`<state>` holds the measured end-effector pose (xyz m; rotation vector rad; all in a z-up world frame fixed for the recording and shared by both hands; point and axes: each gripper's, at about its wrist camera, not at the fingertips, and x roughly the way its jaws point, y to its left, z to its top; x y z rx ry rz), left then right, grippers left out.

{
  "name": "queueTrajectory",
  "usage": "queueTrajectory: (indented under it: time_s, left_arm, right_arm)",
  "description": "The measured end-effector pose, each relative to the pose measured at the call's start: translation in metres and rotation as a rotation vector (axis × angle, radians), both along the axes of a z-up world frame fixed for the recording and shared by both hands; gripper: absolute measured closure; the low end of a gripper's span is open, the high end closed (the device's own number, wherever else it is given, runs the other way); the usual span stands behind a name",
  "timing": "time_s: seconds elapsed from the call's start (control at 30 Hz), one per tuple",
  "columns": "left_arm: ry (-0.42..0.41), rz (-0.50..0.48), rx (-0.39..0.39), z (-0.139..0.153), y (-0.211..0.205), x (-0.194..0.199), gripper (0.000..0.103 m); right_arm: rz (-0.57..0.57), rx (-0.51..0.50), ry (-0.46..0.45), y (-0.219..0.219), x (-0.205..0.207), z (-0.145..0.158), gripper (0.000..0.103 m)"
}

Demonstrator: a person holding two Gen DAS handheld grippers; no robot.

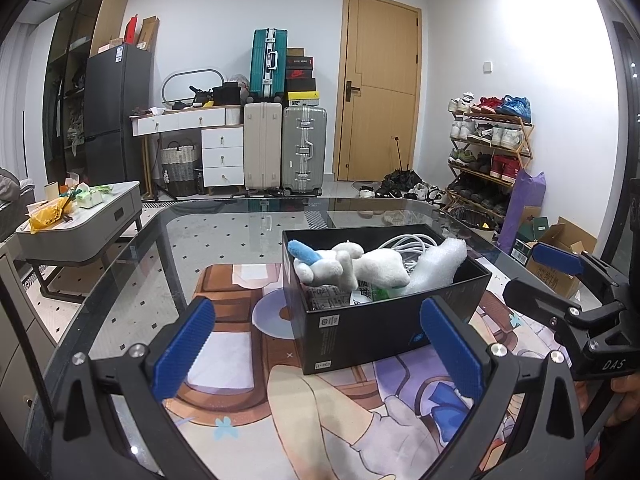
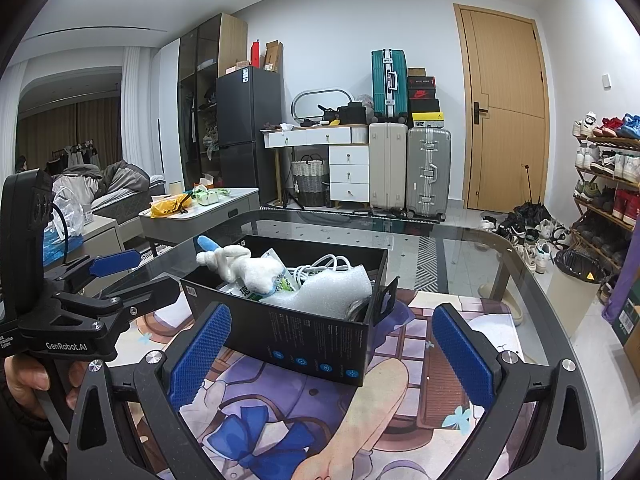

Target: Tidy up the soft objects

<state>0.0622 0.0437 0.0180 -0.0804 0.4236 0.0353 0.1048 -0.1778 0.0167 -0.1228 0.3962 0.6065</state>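
Note:
A black box (image 1: 360, 332) (image 2: 312, 340) stands on a printed mat on the glass table. In it lie a white plush toy (image 1: 352, 266) (image 2: 248, 268) with a blue ear, a piece of white foam wrap (image 1: 438, 266) (image 2: 332, 290), a white coiled cable (image 1: 408, 246) (image 2: 328, 264) and green-printed packets. My left gripper (image 1: 320, 348) is open and empty, just in front of the box. My right gripper (image 2: 332, 348) is open and empty, its jaws either side of the box's near corner. Each gripper shows in the other's view: the right (image 1: 556, 276), the left (image 2: 116, 276).
The printed mat (image 1: 280, 400) (image 2: 400, 400) covers the near part of the glass table (image 1: 224, 232) (image 2: 460, 240). Beyond stand a low grey side table (image 1: 80, 220), suitcases (image 1: 284, 148), a shoe rack (image 1: 488, 152) and cardboard boxes (image 1: 560, 256) on the floor.

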Motion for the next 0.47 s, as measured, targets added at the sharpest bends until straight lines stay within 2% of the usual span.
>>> queueTrajectory:
  time_s: [0.47]
  left_arm:
    - [-0.003,0.007,0.019,0.0008,-0.0045,-0.0019,0.0]
  right_arm:
    - [0.0,0.001,-0.001,0.0,-0.0006,0.0,0.001]
